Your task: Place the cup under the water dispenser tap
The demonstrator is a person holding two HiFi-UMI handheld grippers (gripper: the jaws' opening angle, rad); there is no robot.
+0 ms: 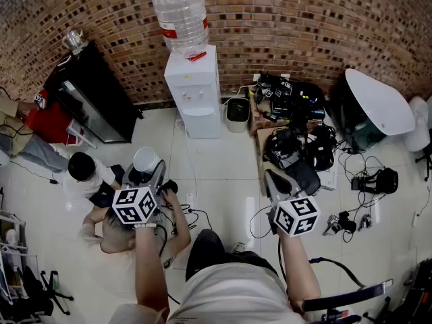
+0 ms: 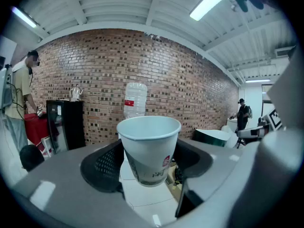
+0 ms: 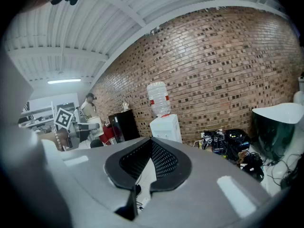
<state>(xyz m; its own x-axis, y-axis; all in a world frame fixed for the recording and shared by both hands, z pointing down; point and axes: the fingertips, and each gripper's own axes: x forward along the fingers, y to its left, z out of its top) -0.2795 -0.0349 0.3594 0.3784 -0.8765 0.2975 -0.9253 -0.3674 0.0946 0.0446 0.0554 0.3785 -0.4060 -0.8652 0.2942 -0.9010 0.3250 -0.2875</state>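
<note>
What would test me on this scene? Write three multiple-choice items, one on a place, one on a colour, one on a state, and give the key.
1. Where does the water dispenser stand?
A. Against the brick wall
B. On top of a black cabinet
C. Lying on the floor

2. What colour is the cup?
A. Red
B. White
C. Black

3. What is the state of the left claw?
A. Open and empty
B. Shut on the cup
C. Shut on a cable

Key:
1. A: the head view shows it standing with its back to the bricks.
2. B: the cup's wall and rim are white.
3. B: its jaws press on the upright cup's sides.
</note>
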